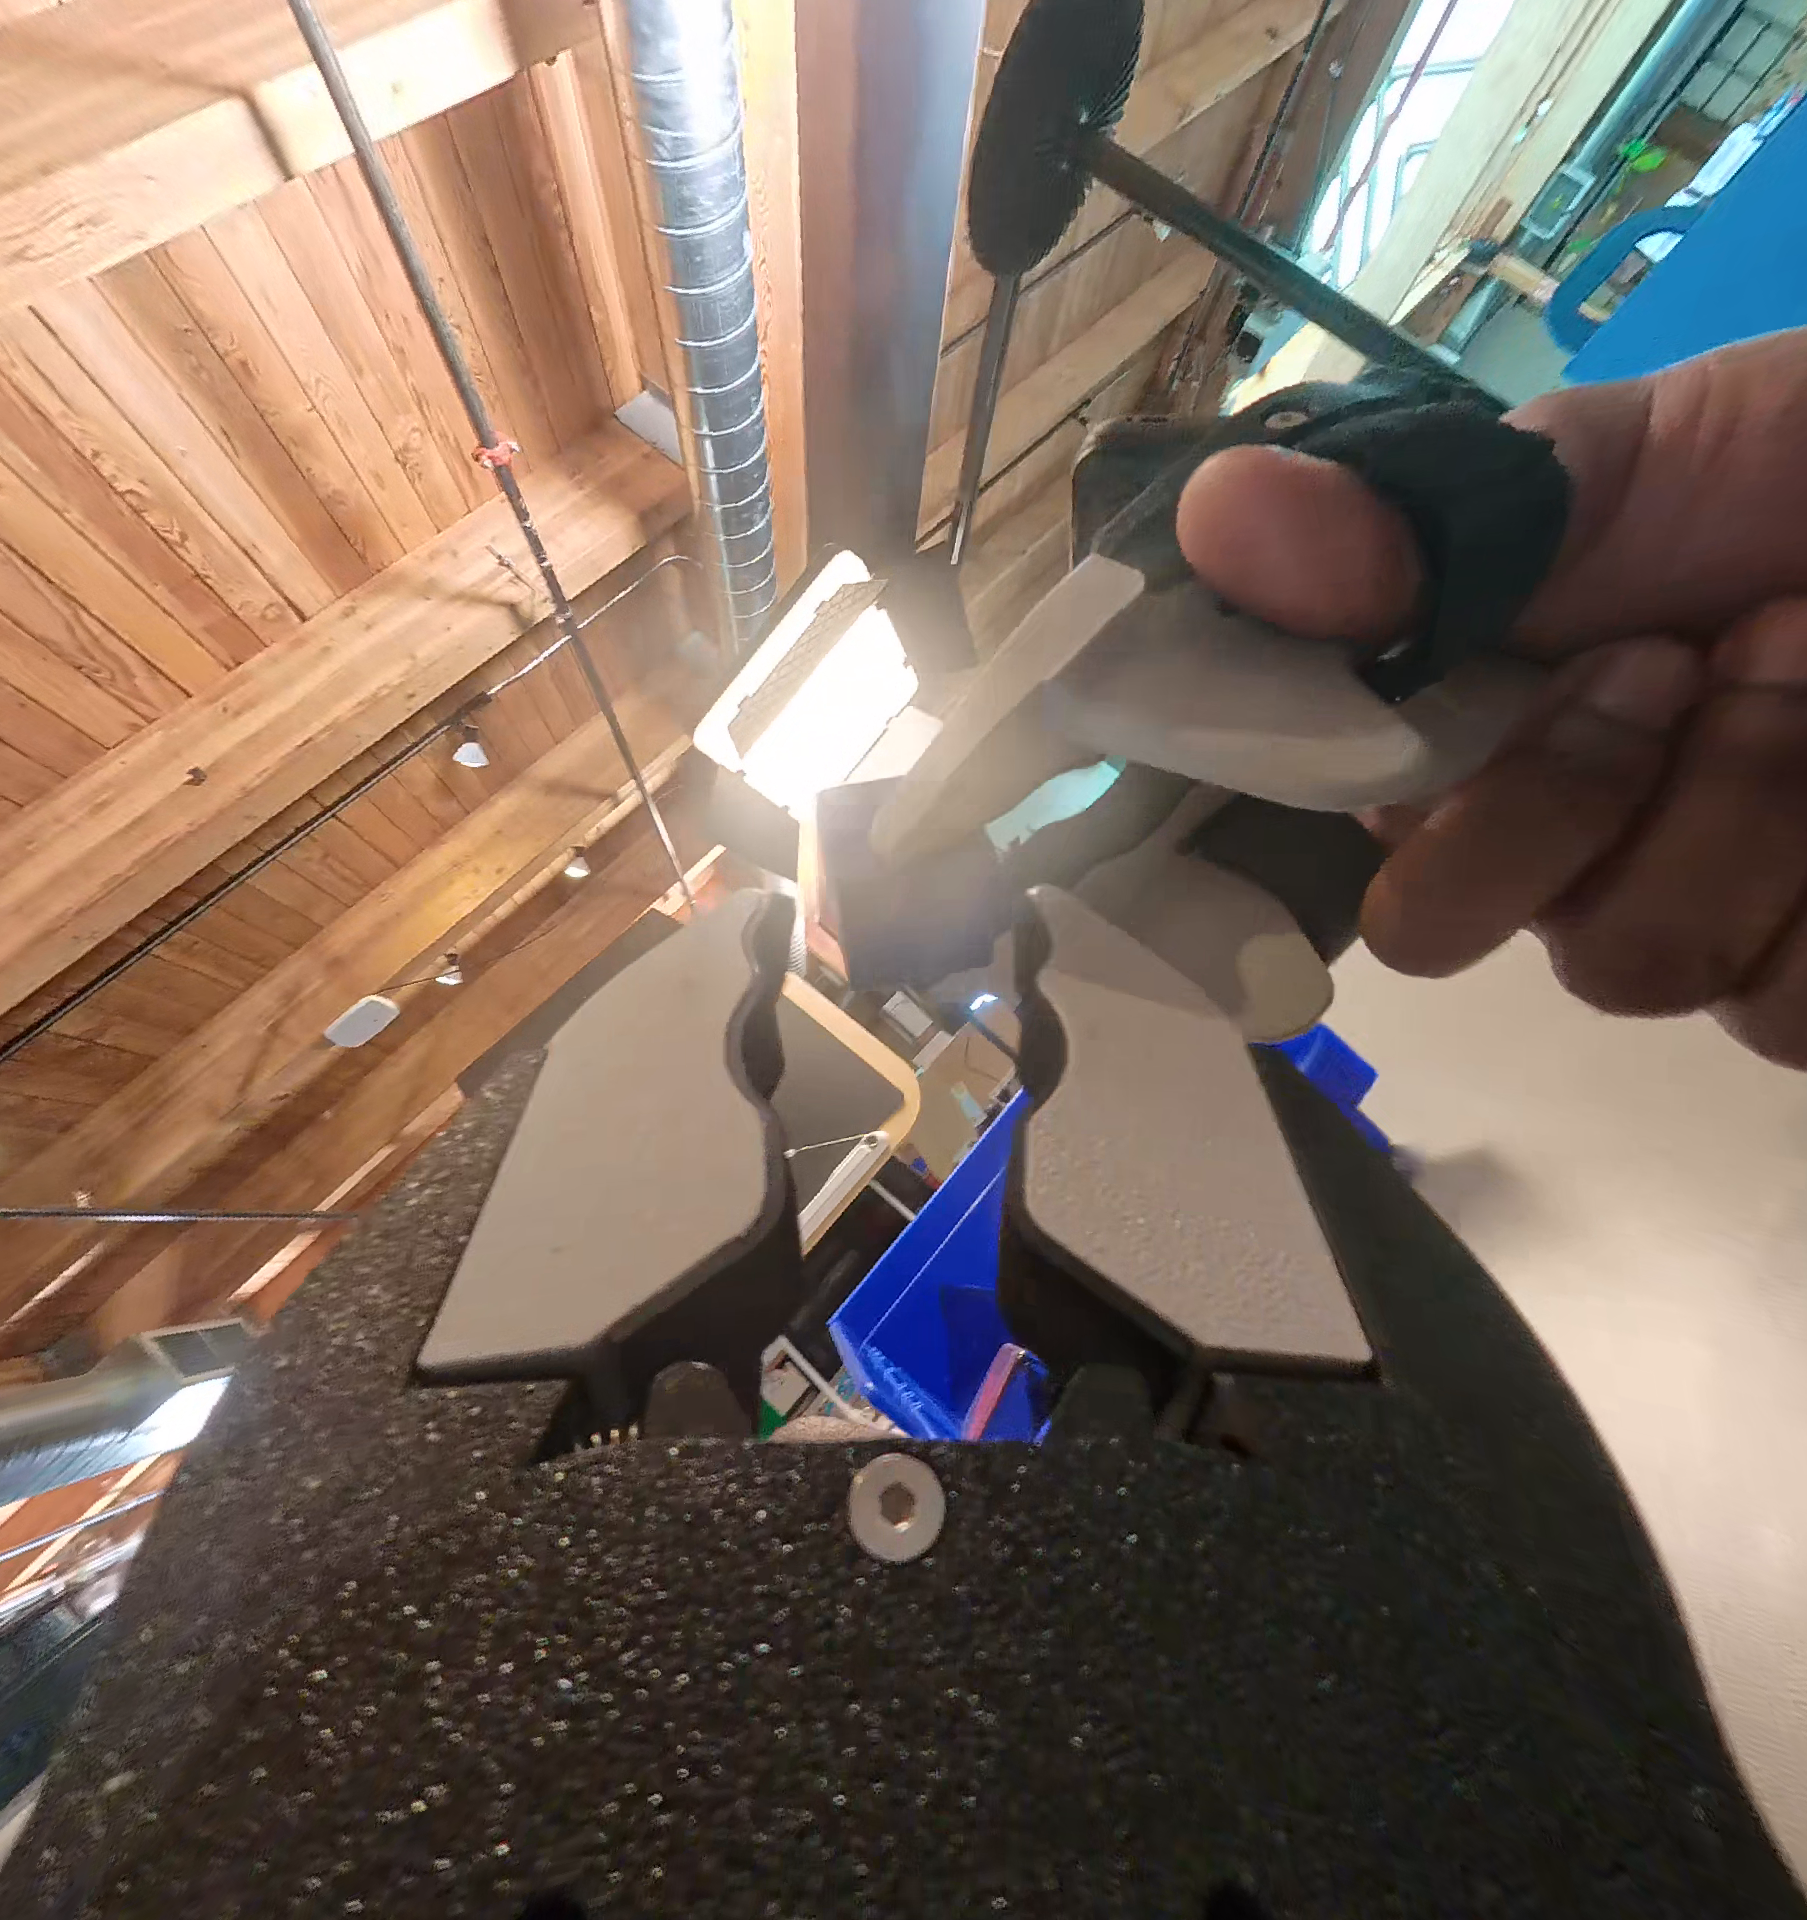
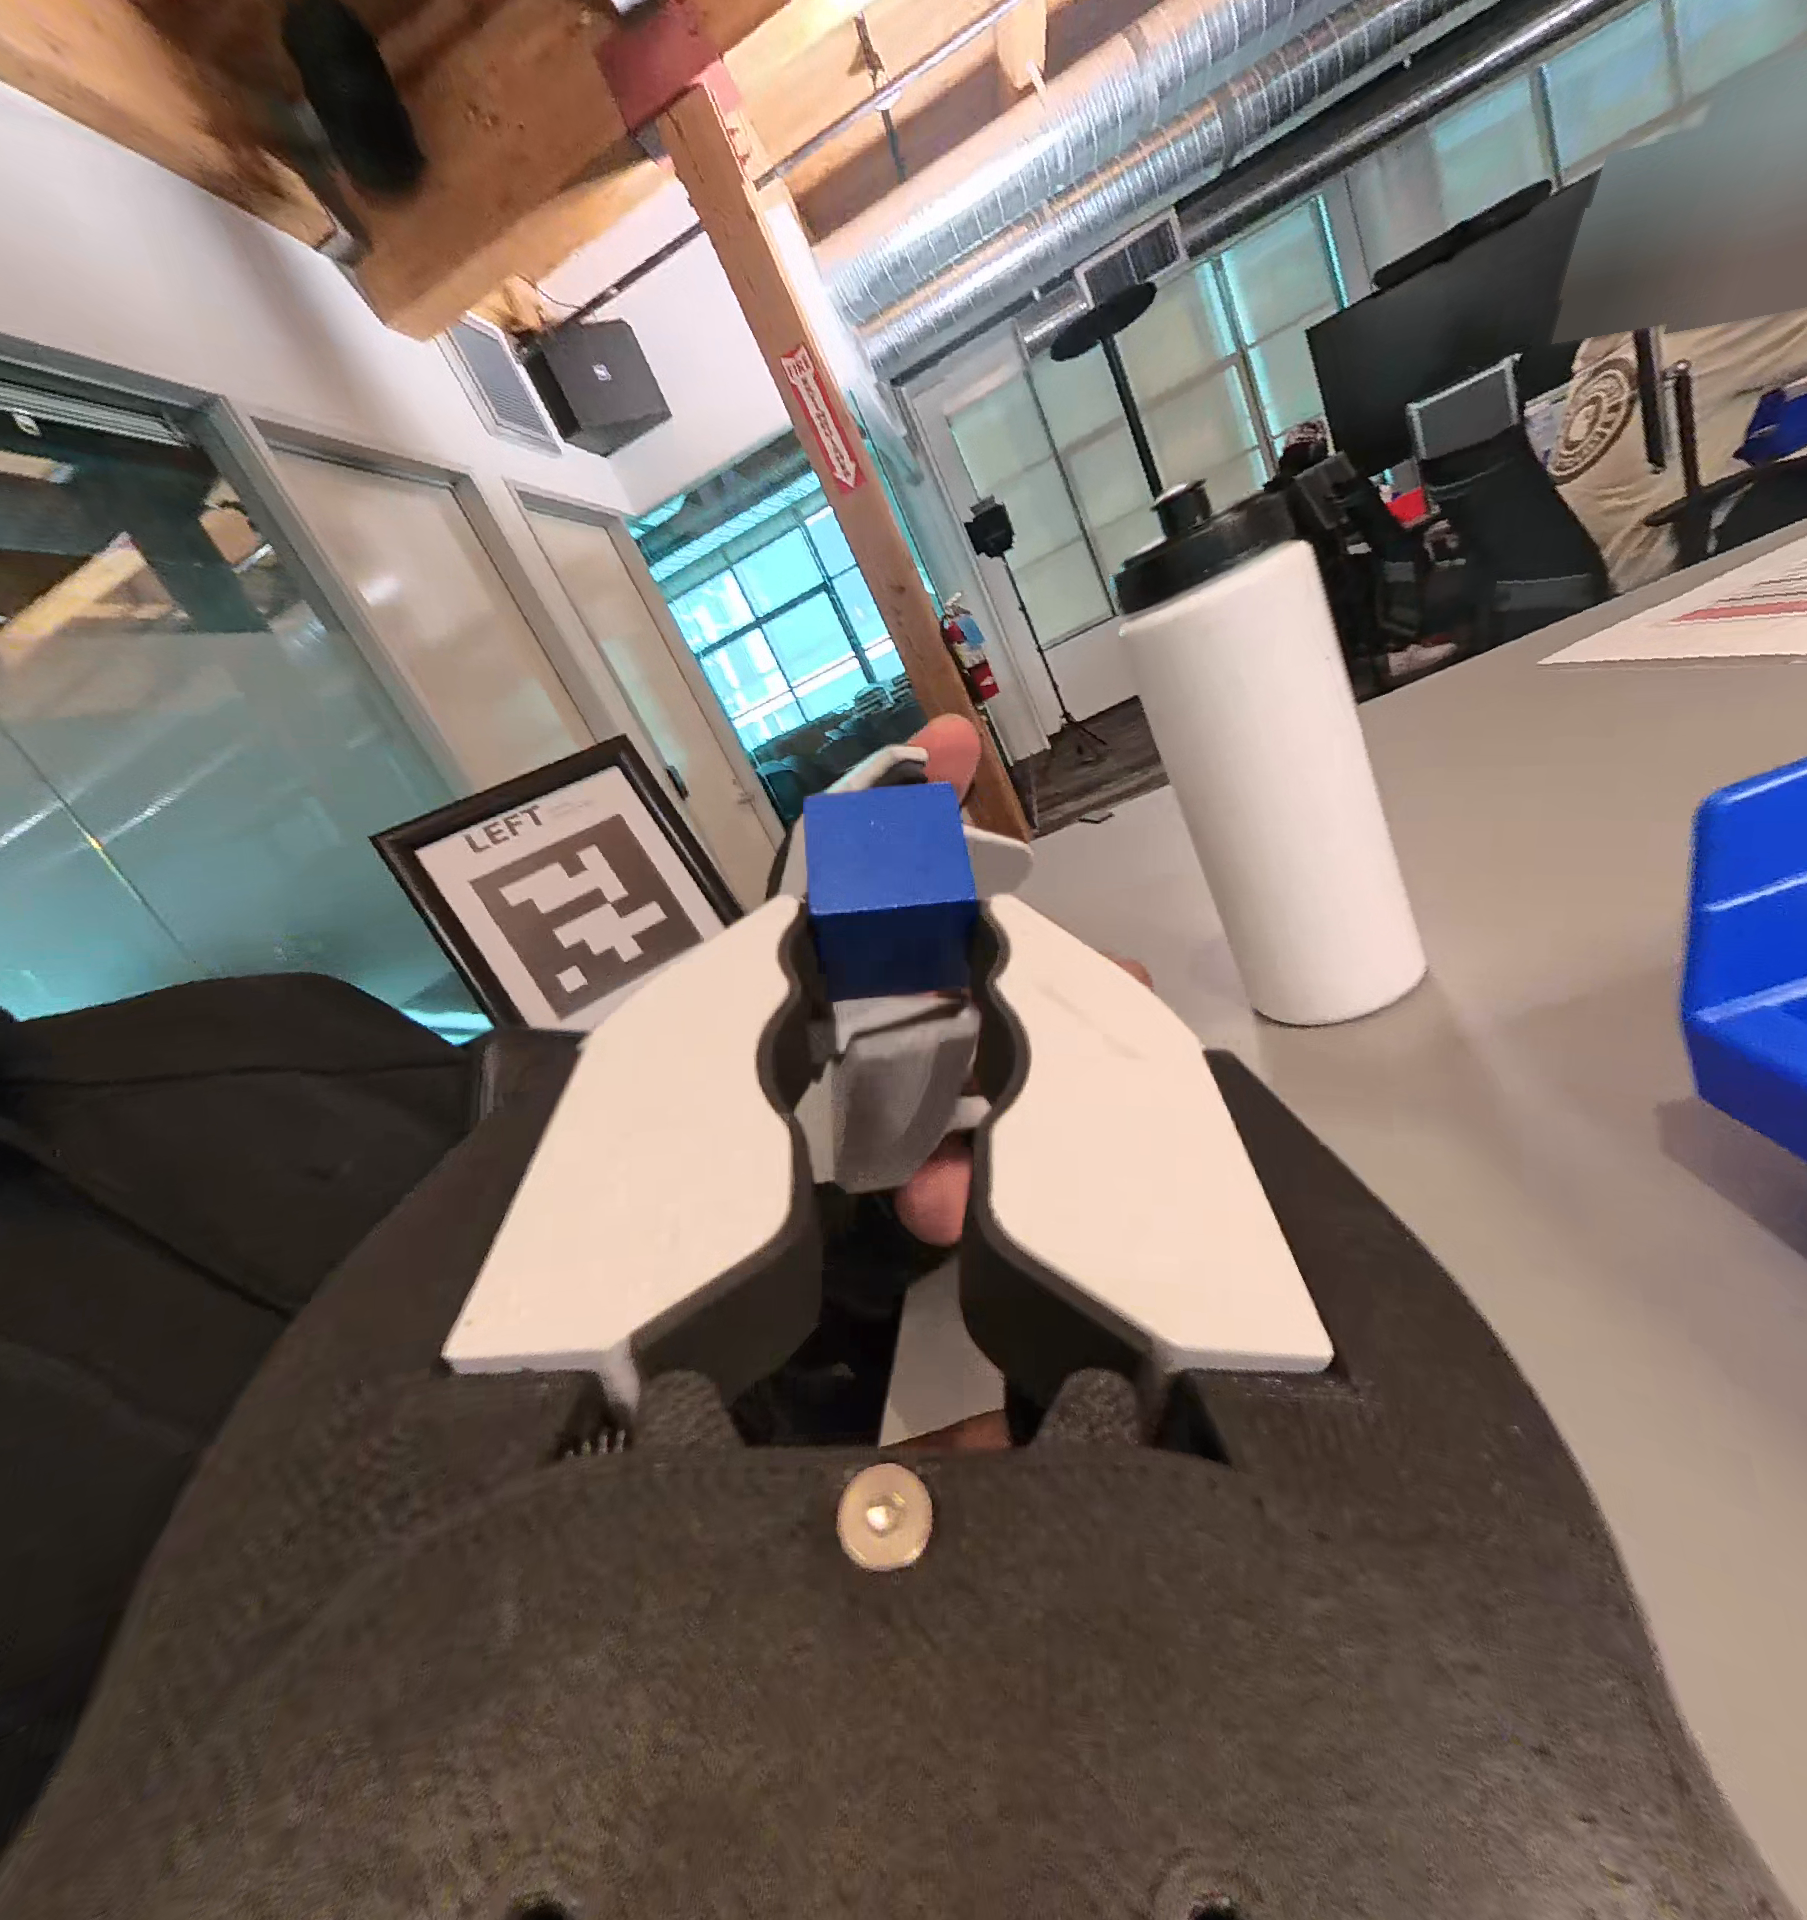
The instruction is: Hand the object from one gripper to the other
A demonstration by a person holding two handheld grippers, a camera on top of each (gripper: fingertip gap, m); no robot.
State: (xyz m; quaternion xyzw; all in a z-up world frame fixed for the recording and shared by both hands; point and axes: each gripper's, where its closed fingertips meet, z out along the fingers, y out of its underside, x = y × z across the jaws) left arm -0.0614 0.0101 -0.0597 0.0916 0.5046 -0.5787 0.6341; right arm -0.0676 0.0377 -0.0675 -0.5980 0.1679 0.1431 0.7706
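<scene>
A blue cube (image 2: pixel 883 862) sits between the fingertips of my right gripper (image 2: pixel 888 935), which is shut on its left and right sides and holds it in the air. My left gripper (image 1: pixel 899 935) is open. Its two tips flank the same cube (image 1: pixel 909 914) with a small gap on each side. In the left wrist view a hand (image 1: pixel 1657 675) holds the right gripper, whose grey fingers (image 1: pixel 1013 717) clamp the cube. In the right wrist view the left gripper's grey fingers (image 2: pixel 894 1101) show above and below the cube.
A grey table (image 2: pixel 1501 1143) lies to the right with a blue bin (image 2: pixel 1772 987), a white cylinder (image 2: pixel 1263 790) and a paper sheet (image 2: pixel 1730 613). A framed marker card (image 2: pixel 566 904) stands behind. A blue bin (image 1: pixel 930 1309) and a bright lamp (image 1: pixel 816 686) show in the left wrist view. The grippers are tip to tip, or close to it.
</scene>
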